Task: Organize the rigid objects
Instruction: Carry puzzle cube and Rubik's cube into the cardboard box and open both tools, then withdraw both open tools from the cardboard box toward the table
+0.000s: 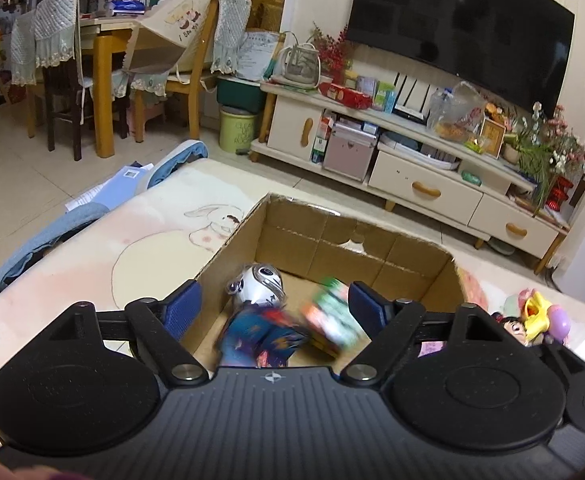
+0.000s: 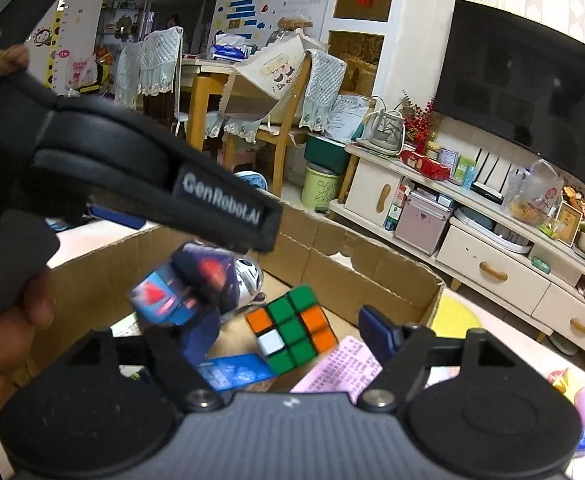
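An open cardboard box sits on a mat-covered table. Inside lie a white round toy, a blurred blue-and-red toy figure and a Rubik's cube. My left gripper is open above the box, with the blue toy blurred below its jaws. In the right wrist view the cube lies on the box floor beside a pink card and a blue card. My right gripper is open over the box. The blue toy is blurred under the left gripper's body.
Small dolls and toys lie on the table right of the box. A blue cushion edge hangs at the table's left. A TV cabinet and dining chairs stand beyond.
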Motion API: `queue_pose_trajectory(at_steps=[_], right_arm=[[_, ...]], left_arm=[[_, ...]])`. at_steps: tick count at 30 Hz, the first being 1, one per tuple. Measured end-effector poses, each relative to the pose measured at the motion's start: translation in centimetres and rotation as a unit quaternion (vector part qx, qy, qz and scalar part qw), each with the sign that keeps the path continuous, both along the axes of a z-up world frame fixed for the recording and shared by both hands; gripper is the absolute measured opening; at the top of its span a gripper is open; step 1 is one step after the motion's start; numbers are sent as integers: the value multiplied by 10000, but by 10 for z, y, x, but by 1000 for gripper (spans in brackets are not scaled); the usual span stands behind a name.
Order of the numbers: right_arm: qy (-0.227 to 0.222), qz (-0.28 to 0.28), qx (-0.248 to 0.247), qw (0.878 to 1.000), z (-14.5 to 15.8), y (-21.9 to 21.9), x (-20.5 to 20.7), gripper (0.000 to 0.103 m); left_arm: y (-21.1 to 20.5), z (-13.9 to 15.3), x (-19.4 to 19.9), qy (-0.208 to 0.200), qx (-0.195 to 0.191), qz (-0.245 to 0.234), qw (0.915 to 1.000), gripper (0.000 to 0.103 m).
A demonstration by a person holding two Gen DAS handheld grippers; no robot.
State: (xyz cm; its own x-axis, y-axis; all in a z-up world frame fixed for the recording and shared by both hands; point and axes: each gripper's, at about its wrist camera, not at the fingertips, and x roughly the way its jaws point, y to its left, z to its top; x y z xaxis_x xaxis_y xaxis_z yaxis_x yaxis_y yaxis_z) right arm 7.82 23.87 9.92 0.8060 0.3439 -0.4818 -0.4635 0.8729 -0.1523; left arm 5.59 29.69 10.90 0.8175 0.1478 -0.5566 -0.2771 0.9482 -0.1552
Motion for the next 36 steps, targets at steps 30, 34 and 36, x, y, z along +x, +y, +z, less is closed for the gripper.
queue_pose_trajectory(at_steps=[30,34,36], right_arm=[[-205,-1367,807,9871,-9,-96,-52,89],[-187,-1465,858,9853,-14,-106,-53,88],[-174,-1520,888,9842,-16,-111,-52,88]], left_arm=[[-30,-8,0,27,260,-749,9968,103],[-29,-9,1,27,308,-829,9961,103],[-30,-9,1,24,328,-866,9957,103]])
